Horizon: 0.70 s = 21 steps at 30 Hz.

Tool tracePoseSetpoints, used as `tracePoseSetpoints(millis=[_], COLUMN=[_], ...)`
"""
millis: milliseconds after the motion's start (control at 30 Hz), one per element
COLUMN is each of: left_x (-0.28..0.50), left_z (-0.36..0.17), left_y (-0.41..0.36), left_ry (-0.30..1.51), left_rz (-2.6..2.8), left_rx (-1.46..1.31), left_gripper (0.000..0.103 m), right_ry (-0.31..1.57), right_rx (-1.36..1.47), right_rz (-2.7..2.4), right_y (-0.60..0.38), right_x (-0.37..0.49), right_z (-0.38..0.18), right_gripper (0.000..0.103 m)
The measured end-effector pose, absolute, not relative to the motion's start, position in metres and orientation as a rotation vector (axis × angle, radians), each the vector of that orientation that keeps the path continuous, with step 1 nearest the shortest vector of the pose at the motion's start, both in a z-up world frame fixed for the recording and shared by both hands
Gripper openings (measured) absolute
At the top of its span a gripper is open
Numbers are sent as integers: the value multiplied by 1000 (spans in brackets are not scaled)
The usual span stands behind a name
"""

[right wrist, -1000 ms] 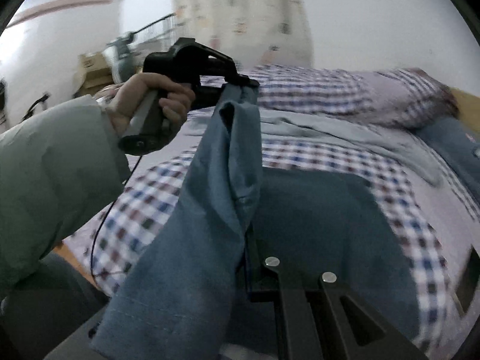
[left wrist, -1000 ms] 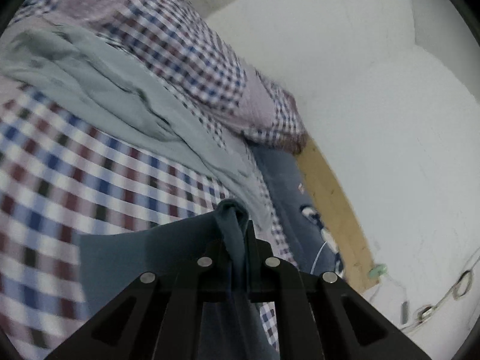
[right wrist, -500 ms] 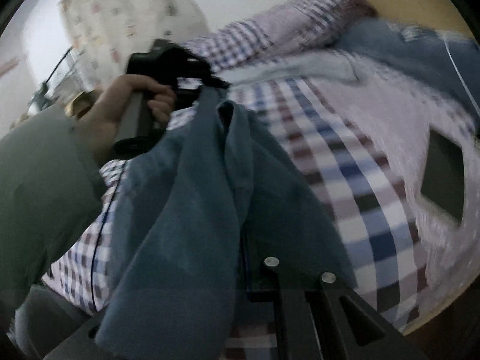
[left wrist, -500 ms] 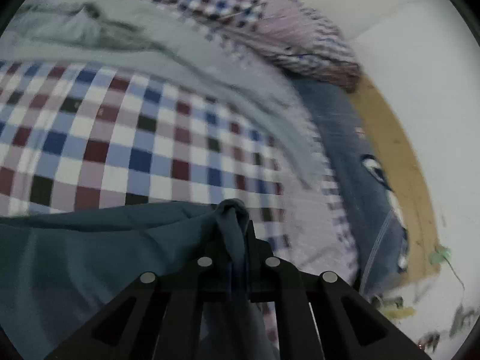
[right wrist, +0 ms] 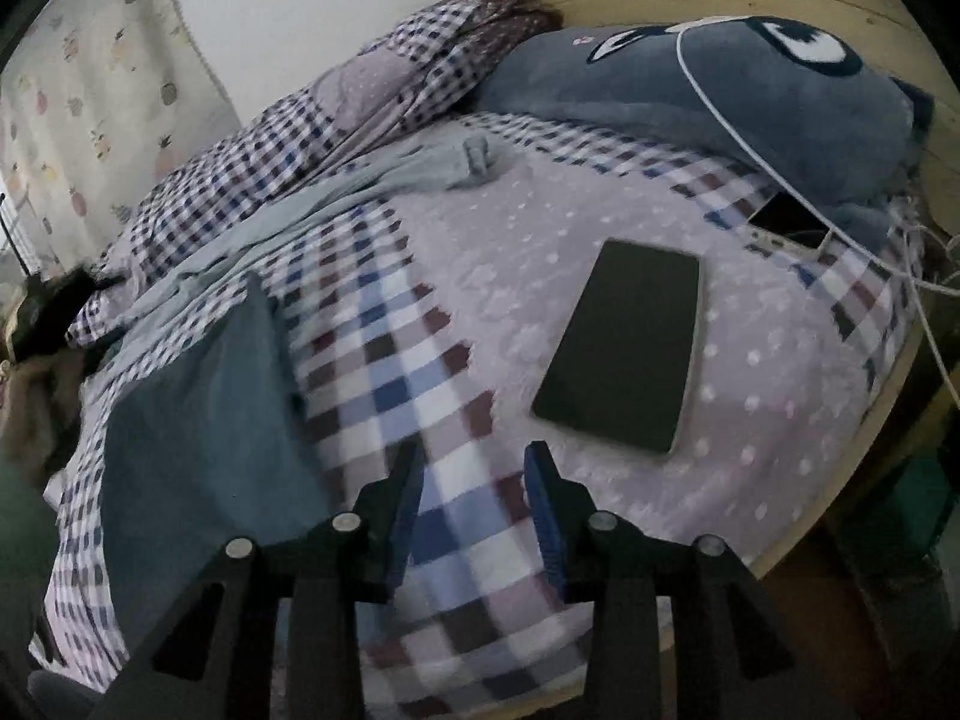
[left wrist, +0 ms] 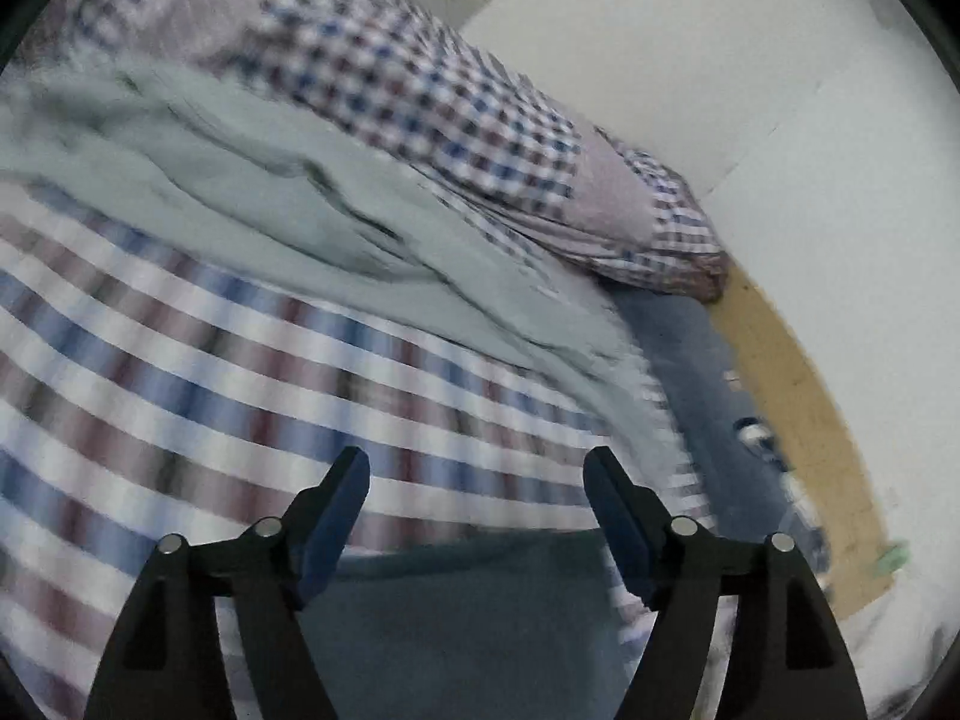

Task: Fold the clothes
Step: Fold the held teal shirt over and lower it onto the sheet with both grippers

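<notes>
Left tool (left wrist: 477, 471): fingers spread wide with nothing between them, hovering above the bed; its blue-padded fingertips (left wrist: 342, 498) frame the far edge of the garment.
Right tool (right wrist: 471, 471): fingers parted by a moderate gap, holding nothing, over bare checked cover just right of the garment.
Dark teal-blue cloth garment (right wrist: 204, 420): lies flat on the bed, released by both tools; in the left wrist view (left wrist: 474, 618) it sits directly below the spread fingers, its straight edge running across.
Bed cover, checked in blue, maroon and white with a lilac dotted panel (right wrist: 456, 396): spread under everything; blurred in the left wrist view (left wrist: 198, 396).
Pale grey-green crumpled cloth (right wrist: 420, 168): lies beyond the garment, along the foot of the checked pillow (right wrist: 288, 144).
Black flat rectangular tablet (right wrist: 624, 348): face up on the lilac panel, apart from the garment, to the right of the right tool.
Grey-blue plush cushion with a cartoon eye (right wrist: 720, 72): against the wooden bed frame (right wrist: 690, 0), a white cable (right wrist: 720, 114) draped over it.
Phone (right wrist: 789, 222): beside the cushion, partly tucked under it.
Patterned curtain (right wrist: 78, 108): at the far left.
</notes>
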<state>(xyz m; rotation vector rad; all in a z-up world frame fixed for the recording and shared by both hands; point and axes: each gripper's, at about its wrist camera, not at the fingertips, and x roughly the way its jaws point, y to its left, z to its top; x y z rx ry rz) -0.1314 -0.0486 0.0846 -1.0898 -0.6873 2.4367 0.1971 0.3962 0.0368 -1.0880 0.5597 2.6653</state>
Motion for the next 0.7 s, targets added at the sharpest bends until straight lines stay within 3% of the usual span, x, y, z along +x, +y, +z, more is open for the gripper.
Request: tracePoseSetpoints(millis=[133, 300, 433, 533, 567, 600, 667, 700], left_x=[-111, -105, -109, -112, -113, -114, -116, -117], left_z=[65, 43, 32, 24, 21, 18, 12, 10], left_y=[-88, -98, -95, -93, -92, -92, -90, -89], left_ry=[-691, -665, -636, -614, -607, -600, -585, -578], left_rz=[2415, 2371, 2335, 2308, 2298, 2289, 2271, 2261], left_rx=[-1101, -1116, -1152, -1179, -1188, -1196, -1214, -1222], left_gripper=[78, 78, 76, 64, 53, 45, 43, 33], right_ry=[500, 376, 422, 450, 431, 401, 311, 264], right_rx=[-1135, -1254, -1358, -1441, -1465, -1493, -1553, -1582], right_rz=[2805, 3010, 3075, 3073, 3066, 3058, 3027, 3009], right_y=[382, 346, 324, 310, 305, 300, 290, 285], right_x=[153, 70, -2, -50, -65, -79, -101, -112], right_z=[54, 75, 75, 67, 63, 57, 43, 36], right_gripper=[38, 48, 49, 49, 49, 49, 49, 49])
